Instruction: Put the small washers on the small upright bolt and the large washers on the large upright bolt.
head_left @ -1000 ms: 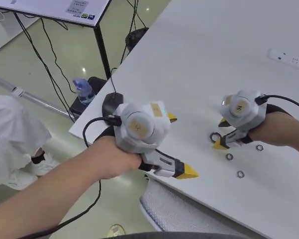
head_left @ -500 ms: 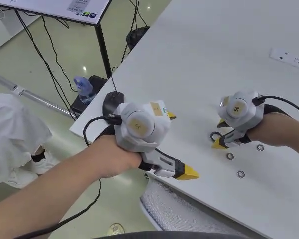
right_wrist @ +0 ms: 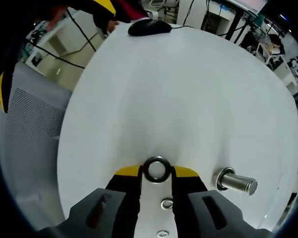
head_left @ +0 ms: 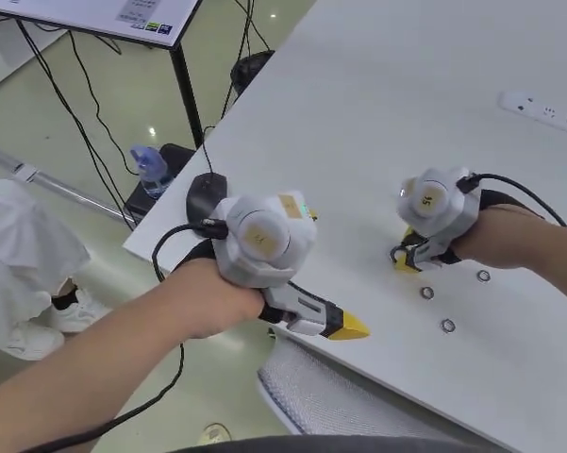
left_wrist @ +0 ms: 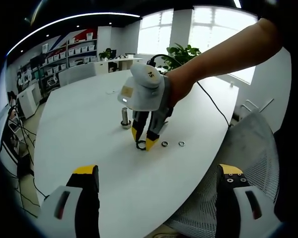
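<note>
The right gripper (right_wrist: 156, 172) points down at the white tabletop (right_wrist: 178, 89), close to the edge that borders the mesh chair (head_left: 330, 396). Its yellow-tipped fingers pinch a large washer (right_wrist: 145, 169) between them. The ring lies flat, either on the surface or just above it; I cannot tell which. Just beside it, a little further in from that edge, stands an upright bolt (right_wrist: 235, 182) with its threaded shank showing, apart from the held washer. Three small washers (head_left: 427, 293) lie loose on the tabletop near the right gripper, strung along the same edge, none touching another. The left gripper (left_wrist: 157, 171) hovers over that edge nearer the tabletop's corner, its fingers spread wide and aimed towards the right gripper. A black mouse (head_left: 205, 193) sits by the corner, and a power strip (head_left: 542, 109) lies well apart towards the far edge
</note>
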`<action>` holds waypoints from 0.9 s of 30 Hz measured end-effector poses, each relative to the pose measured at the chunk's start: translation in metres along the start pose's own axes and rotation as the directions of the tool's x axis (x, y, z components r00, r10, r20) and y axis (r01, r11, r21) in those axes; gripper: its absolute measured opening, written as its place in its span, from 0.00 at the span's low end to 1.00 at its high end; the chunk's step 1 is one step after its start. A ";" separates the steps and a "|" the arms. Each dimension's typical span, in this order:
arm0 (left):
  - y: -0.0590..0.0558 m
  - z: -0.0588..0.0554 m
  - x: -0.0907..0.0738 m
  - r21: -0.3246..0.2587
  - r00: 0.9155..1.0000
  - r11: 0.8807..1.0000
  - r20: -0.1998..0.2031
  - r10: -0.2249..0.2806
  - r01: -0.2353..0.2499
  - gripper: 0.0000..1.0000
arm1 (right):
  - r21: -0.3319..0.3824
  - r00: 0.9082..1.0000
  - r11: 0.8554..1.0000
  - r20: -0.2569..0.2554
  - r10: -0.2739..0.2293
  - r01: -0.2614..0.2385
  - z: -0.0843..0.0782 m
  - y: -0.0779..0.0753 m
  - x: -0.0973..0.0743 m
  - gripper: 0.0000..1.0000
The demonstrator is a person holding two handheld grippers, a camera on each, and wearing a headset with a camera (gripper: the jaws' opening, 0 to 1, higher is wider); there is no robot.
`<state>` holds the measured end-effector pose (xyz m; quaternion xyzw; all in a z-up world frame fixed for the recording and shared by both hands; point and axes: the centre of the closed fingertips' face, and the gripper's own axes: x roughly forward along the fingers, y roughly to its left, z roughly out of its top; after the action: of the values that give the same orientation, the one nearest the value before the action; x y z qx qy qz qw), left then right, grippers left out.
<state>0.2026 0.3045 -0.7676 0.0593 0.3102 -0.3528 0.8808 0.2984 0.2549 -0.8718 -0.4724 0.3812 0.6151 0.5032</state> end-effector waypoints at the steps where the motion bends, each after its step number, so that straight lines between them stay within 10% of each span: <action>1: 0.000 0.000 0.001 -0.002 1.000 1.000 -0.002 -0.003 0.003 0.99 | 0.001 1.000 1.000 -0.002 -0.001 0.001 0.000 0.000 0.000 0.24; 27: -0.001 0.008 -0.004 -0.024 0.999 1.000 0.043 -0.002 0.003 0.97 | 0.081 1.000 0.997 0.027 0.015 -0.017 0.000 -0.006 0.000 0.21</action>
<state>0.2034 0.3033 -0.7586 0.0409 0.2956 -0.3516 0.8873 0.3041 0.2557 -0.8715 -0.4404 0.4032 0.6093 0.5218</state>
